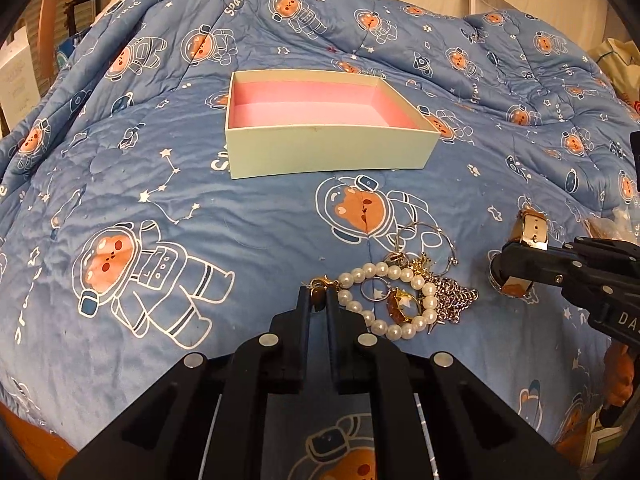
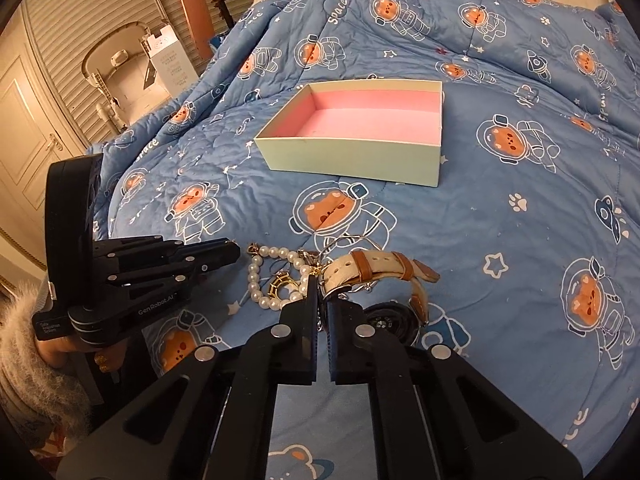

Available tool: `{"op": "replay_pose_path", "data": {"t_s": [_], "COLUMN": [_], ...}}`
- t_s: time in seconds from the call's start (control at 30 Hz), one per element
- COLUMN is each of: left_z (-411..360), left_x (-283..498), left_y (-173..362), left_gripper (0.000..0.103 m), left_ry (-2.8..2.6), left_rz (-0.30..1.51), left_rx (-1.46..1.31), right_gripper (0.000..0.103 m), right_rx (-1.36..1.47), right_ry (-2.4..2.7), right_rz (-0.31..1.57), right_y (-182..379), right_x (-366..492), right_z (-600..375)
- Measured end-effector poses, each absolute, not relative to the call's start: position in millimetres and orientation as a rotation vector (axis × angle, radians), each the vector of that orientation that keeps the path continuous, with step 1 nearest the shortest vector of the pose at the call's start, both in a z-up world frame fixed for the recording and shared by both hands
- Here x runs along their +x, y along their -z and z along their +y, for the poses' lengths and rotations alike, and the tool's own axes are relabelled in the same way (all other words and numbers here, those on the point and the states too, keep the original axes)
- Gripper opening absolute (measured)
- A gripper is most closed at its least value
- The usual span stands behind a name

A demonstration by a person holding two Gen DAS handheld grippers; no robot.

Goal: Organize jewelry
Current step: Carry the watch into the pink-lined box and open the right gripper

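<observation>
A pale green box (image 1: 328, 150) with an empty pink inside lies on the blue quilt; it also shows in the right wrist view (image 2: 352, 158). A jewelry pile lies in front of it: a pearl bracelet (image 1: 394, 302), a gold ring (image 1: 402, 306), a silver chain (image 1: 456, 300) and thin hoops (image 1: 424, 236). My left gripper (image 1: 318, 298) is shut on the pearl bracelet's clasp end. My right gripper (image 2: 322, 292) is shut on the strap of a wristwatch (image 2: 384, 270) with a cream and brown band, and holds it beside the pile. The watch also shows in the left wrist view (image 1: 528, 234).
The quilt (image 1: 160, 208) covers a bed and rises in folds behind the box. Shuttered cabinet doors (image 2: 80, 24), a white device and a dark shelf stand off the bed's left side. A bag (image 1: 616, 60) lies at the far right.
</observation>
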State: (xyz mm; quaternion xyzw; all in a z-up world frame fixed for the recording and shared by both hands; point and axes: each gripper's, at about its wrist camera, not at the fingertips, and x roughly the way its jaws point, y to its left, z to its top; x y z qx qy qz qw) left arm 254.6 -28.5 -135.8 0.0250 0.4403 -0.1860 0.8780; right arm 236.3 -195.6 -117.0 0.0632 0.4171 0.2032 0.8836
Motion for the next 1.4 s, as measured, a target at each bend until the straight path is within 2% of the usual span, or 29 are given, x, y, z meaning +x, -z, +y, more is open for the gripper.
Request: {"op": "replay_pose_path", "data": {"t_s": [0.37, 0.7, 1.03, 1.4], "left_z": [-26.7, -30.5, -49.1, -58.9], "left_x": [270.6, 343.5, 428.6, 459.8], "left_y": [106.5, 63.2, 89.9, 123.1], "left_gripper": [0.008, 0.008, 0.008, 0.008], "left_ry": [0.416, 0.428, 0.405, 0.384], "left_rz": [0.874, 0.833, 0.947, 1.028], "left_rx": [0.031, 0.005, -0.01, -0.043], "right_gripper": [0.004, 0.004, 0.004, 0.004], "right_rx": [0.142, 0.088, 0.037, 0.01], "right_ry": [-0.542, -0.567, -0.482, -0.426], "right_rz": [0.86, 0.775, 0.931, 1.032], "right_y": [79.6, 34.8, 82.0, 112.9], "right_x": [264.3, 354.1, 449.5, 494.8], "right_z": [-195.1, -190.3, -175.8, -172.9]}}
